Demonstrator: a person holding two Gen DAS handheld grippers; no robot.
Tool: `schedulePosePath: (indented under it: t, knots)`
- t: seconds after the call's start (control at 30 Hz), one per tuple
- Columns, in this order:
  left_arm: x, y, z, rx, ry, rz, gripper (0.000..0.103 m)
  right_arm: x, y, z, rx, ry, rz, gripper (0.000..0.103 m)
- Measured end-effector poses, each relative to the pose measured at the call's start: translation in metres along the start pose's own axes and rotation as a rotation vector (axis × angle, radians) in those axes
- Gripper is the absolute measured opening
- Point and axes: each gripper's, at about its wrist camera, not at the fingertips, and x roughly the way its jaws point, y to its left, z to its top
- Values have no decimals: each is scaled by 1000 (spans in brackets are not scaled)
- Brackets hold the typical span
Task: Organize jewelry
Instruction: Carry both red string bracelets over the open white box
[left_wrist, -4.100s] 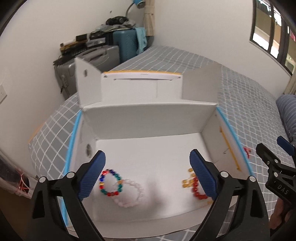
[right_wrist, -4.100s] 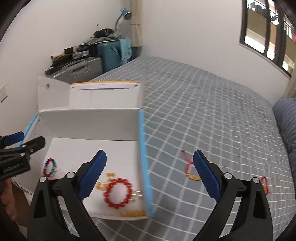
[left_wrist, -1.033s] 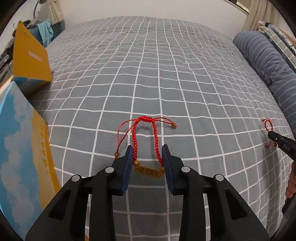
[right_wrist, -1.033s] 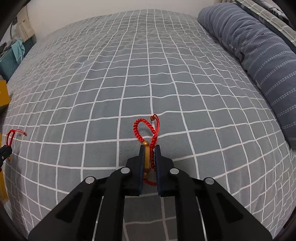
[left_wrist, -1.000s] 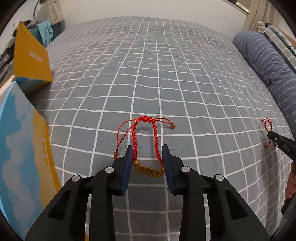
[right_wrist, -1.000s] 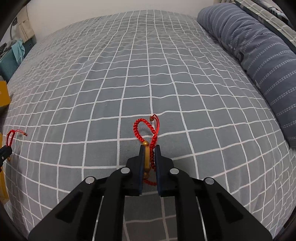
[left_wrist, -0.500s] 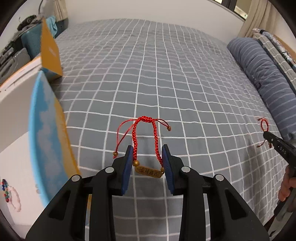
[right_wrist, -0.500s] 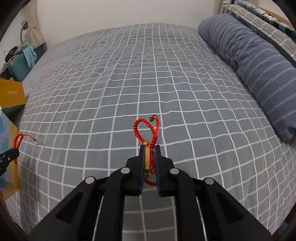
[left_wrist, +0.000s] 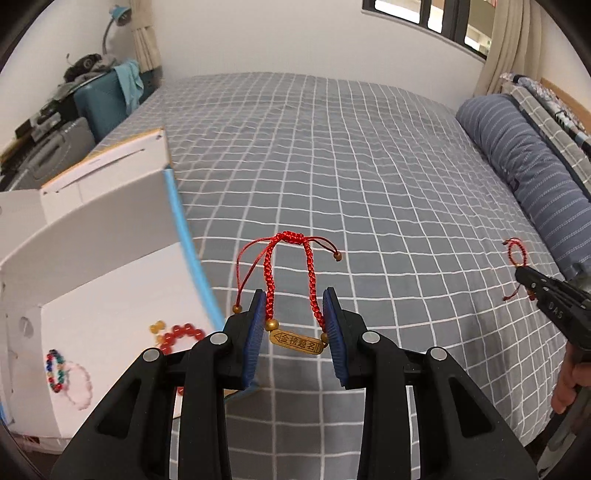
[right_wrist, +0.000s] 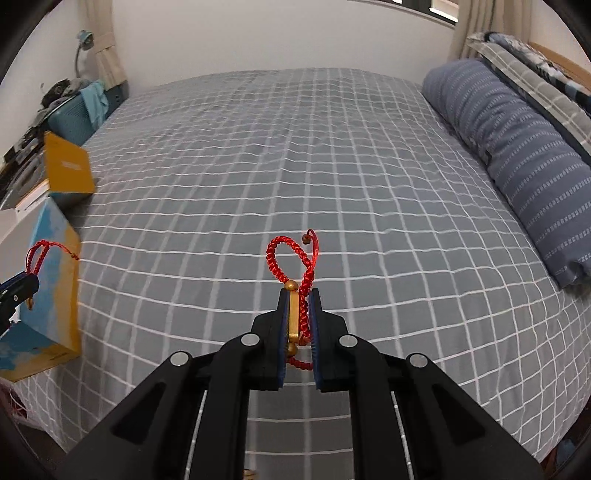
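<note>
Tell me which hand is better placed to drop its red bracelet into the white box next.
Left, most likely. The left tongs, shut on a red cord bracelet, sit right beside the open white box at its blue edge. The right tongs hold their red bracelet farther out over the bed.

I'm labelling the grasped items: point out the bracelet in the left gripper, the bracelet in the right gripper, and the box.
left bracelet (left_wrist: 294, 342): left wrist view, gold plate.
right bracelet (right_wrist: 293, 317): right wrist view, gold bar.
box (left_wrist: 110, 314): left wrist view, white floor.
</note>
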Motion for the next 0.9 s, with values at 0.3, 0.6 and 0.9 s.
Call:
schedulePosePath:
  t: [0.3, 0.6, 0.9]
  knots:
    - [-41, 36, -1, -42, -51, 12, 31, -22, 76, 12, -84, -53, 92, 10]
    - [-65, 101, 4, -111, -71, 101, 31, -41, 156, 27, -182, -92, 176, 10]
    - [-85, 160, -8, -185, -92, 202, 32, -60, 242, 35, -285, -124, 263, 9]
